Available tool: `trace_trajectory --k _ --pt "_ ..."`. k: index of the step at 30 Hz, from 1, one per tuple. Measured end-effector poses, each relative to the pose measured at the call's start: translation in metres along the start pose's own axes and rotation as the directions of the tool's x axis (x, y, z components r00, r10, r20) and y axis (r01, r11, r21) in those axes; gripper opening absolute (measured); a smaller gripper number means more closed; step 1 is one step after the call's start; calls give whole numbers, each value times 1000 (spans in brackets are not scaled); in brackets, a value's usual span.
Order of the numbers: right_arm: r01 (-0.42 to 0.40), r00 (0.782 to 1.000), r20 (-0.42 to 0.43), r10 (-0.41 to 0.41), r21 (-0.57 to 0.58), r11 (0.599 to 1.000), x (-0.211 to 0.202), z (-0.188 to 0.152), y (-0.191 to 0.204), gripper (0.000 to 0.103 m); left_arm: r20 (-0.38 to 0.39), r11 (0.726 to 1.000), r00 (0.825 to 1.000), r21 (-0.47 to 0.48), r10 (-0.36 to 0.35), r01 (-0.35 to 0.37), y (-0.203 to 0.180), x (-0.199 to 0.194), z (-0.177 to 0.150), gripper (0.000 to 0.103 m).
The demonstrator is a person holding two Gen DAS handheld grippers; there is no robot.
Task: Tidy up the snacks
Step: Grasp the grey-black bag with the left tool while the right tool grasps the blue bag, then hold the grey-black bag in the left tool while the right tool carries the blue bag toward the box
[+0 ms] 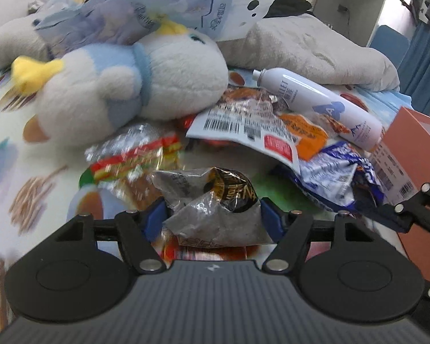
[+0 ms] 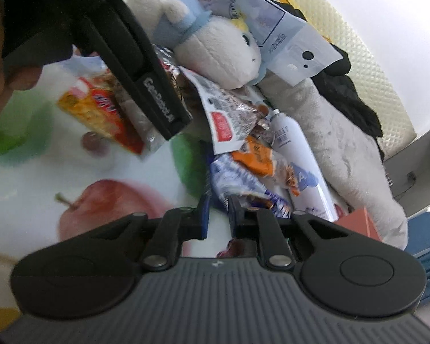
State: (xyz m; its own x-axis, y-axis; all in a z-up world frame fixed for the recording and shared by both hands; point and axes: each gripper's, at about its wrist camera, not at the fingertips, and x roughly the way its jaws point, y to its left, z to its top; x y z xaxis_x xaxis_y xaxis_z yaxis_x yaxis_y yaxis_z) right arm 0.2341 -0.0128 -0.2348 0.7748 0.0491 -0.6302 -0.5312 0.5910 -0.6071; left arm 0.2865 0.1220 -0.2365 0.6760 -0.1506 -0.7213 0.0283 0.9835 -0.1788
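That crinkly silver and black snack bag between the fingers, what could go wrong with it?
1. The silver and black snack bag is crumpled, so squeezing may crush what is inside.
2. Other wrappers lie right beside and under it, so lifting it could drag them along.
3. The spray can rests on the pile of packets and might roll if they shift.

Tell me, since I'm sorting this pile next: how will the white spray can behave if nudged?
The white spray can is a smooth cylinder lying on its side, so it would probably roll. It leans on crumpled snack wrappers, so pulling those could shift it. Its glossy surface looks slippery, though likely rigid.
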Motion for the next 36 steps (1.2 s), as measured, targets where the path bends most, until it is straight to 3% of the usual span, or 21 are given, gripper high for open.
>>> trace_trajectory --k 2,9,26,36 --pt "-6 1000 -1 6 10 1000 -6 -4 1 4 -3 1000 1000 -15 1 -1 0 -10 -8 74" --pt "6 1000 10 -7 82 997 -23 -13 -5 5 -10 997 1000 -73 10 -11 1 -36 -29 74" --pt "-132 991 0 134 158 979 -83 -46 6 3 -22 993 1000 -122 5 -8 -5 -80 -44 73" --pt "-241 969 -11 248 201 950 -138 -85 12 3 -79 995 997 -104 -17 8 -33 -109 -78 73"
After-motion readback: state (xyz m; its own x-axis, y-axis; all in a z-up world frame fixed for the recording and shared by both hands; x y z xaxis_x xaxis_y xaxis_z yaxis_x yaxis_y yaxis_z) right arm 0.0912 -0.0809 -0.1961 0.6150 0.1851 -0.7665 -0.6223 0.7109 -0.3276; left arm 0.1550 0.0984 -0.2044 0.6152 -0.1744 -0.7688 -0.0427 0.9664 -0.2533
